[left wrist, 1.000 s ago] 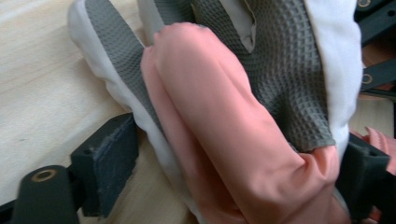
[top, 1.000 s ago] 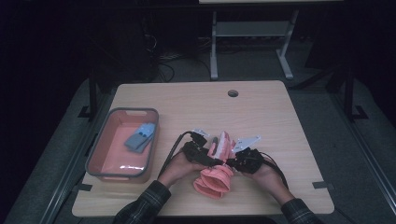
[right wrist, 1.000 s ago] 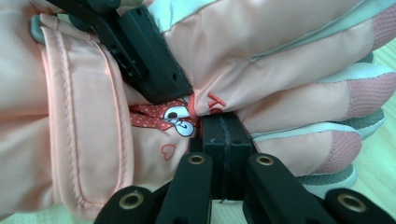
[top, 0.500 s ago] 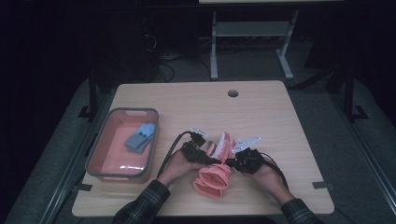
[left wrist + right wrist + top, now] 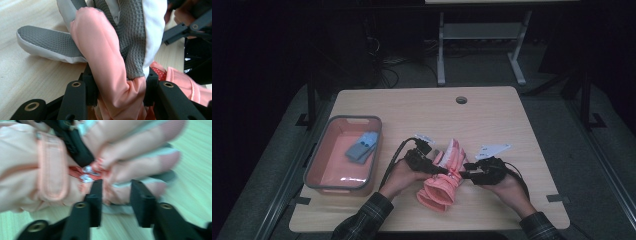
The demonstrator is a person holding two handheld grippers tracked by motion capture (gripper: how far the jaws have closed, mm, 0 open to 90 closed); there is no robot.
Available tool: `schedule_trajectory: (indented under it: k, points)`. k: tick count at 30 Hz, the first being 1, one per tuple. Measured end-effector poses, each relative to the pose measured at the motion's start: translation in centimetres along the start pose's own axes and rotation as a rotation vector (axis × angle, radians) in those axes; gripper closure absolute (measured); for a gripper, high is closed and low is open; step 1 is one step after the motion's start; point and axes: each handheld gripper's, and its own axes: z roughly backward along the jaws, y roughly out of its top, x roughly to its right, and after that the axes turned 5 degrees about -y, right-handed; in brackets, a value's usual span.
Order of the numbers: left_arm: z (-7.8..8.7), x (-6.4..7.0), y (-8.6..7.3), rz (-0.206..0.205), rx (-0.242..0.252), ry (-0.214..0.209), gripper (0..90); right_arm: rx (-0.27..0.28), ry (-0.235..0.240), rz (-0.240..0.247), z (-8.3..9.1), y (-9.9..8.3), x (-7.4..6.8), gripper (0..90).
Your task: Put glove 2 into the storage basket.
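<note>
One pink ski glove point(image 5: 446, 176) lies on the wooden table point(image 5: 492, 115), near the front edge and roughly midway across, between the two hand-held grippers. Its wide cuff points toward the person and its fingers point away toward the table's middle.

Left gripper point(image 5: 428, 164): one unit, held in the person's left hand point(image 5: 399, 176), positioned at the glove's left side. In the left gripper view, both black jaws are pressed against a bunched fold of the glove point(image 5: 110, 72); pink fabric fills the gap between them. The same view shows the glove's grey textured palm and one grey-faced thumb resting flat on the wood.

Right gripper point(image 5: 471, 174): one unit, held in the person's right hand point(image 5: 507, 186), positioned at the glove's right side, its tips touching the glove near the wrist. In the right gripper view the picture is blurred; the two jaws stand apart with a visible gap, and the glove point(image 5: 75, 167) lies just beyond the tips. One wrist strap and a small red tab with a metal clip show near the left jaw. Whether any fabric is caught between these jaws cannot be told.

One grey-rimmed tray point(image 5: 323, 152) with a pink floor sits at the table's left, well apart from the glove. It holds one blue object point(image 5: 363, 146), possibly folded fabric; its kind cannot be told
</note>
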Motion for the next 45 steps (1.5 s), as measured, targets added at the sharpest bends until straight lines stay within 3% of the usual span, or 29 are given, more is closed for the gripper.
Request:
schedule_trajectory:
  k: [5, 10, 13, 19, 24, 31, 45]
  points:
    - [1.0, 0.5, 0.3, -0.011, 0.014, 0.023, 58.9, 0.024, -0.058, -0.062, 0.5, -1.3, 1.4, 36.8]
    - [1.9, 0.8, 0.4, -0.017, 0.026, 0.039, 58.9, -0.008, -0.096, -0.070, -0.3, -2.2, 2.2, 24.5]
    - [2.3, 0.9, 0.5, -0.025, 0.028, 0.044, 58.9, -0.031, -0.122, -0.067, -0.8, -2.3, 2.3, 21.4]
    - [3.1, 1.4, 0.7, -0.033, 0.053, 0.044, 58.7, -0.057, -0.165, -0.048, -1.9, -2.7, 2.0, 17.5]
    - [3.9, 1.7, 1.0, -0.037, 0.066, 0.040, 58.6, -0.069, -0.172, -0.040, -2.3, -2.9, 1.8, 16.1]
    - [5.0, 1.7, 1.1, -0.040, 0.074, 0.060, 58.3, -0.022, -0.173, -0.049, -2.6, -3.5, 1.7, 11.4]
    - [8.9, 2.1, 1.9, -0.036, 0.100, 0.117, 57.9, -0.024, -0.174, -0.049, -2.6, -3.5, 1.7, 11.2]
